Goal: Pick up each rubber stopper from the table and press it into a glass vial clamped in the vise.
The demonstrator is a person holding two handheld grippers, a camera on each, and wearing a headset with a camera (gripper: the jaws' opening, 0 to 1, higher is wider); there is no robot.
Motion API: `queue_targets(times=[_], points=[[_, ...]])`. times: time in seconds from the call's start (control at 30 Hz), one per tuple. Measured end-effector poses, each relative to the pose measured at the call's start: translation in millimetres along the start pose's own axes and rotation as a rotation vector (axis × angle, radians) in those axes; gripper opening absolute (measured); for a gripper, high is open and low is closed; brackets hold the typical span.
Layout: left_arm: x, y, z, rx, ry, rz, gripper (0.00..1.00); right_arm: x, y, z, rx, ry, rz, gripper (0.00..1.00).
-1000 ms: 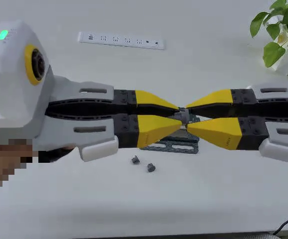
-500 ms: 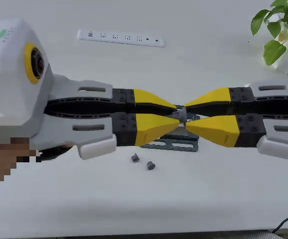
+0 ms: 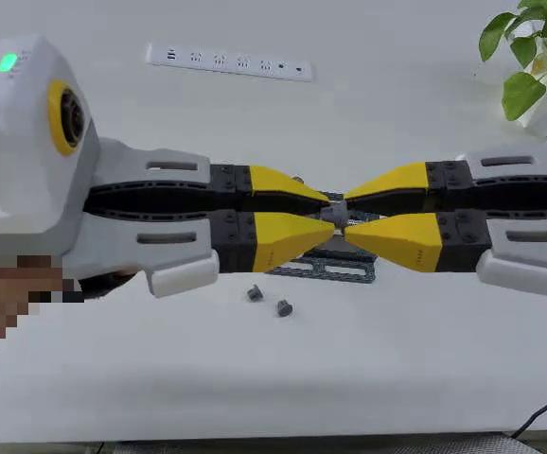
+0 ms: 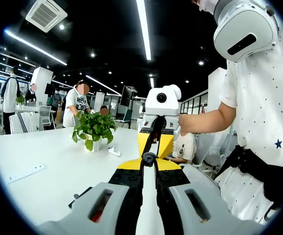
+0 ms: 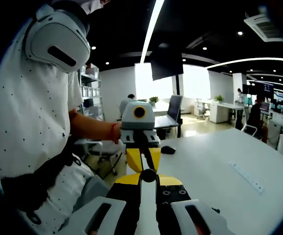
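My left gripper (image 3: pixel 332 215) reaches in from the left and my right gripper (image 3: pixel 348 215) from the right, tip to tip above the table. A small grey rubber stopper (image 3: pixel 340 216) sits between the two pairs of yellow tips, and both grippers look shut on it. It shows as a dark round knob in the left gripper view (image 4: pixel 149 157) and the right gripper view (image 5: pixel 148 175). Two more stoppers (image 3: pixel 255 293) (image 3: pixel 284 307) lie on the white table in front. The dark vise (image 3: pixel 326 269) is mostly hidden behind the jaws.
A white power strip (image 3: pixel 228 62) lies at the back of the table. A potted plant (image 3: pixel 538 57) stands at the back right. A black cable (image 3: pixel 543 411) crosses the front right corner. The person holding the grippers (image 4: pixel 259 107) stands close.
Both grippers stay tip to tip on the stopper. The right gripper's tips have edged a little closer to the left's. The whole picture has shifted slightly.
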State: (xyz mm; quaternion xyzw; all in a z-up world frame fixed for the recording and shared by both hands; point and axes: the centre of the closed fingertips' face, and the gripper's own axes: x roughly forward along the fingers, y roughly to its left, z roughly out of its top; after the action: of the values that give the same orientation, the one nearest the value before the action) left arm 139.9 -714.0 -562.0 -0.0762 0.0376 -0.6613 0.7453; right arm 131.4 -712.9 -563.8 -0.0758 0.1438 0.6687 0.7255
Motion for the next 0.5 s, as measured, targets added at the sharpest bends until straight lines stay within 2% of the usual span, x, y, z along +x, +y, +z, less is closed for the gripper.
queue_targets(times=[0.33, 0.5], points=[[-0.8, 2.2, 2.9, -0.002, -0.015, 0.024, 0.09, 0.8, -9.7, 0.7, 0.014, 0.016, -0.008, 0.06], [-8.0, 6.7, -2.2, -0.003, -0.002, 0.049, 0.11, -1.6, -18.8, -1.6, 0.012, 0.034, -0.032, 0.06]])
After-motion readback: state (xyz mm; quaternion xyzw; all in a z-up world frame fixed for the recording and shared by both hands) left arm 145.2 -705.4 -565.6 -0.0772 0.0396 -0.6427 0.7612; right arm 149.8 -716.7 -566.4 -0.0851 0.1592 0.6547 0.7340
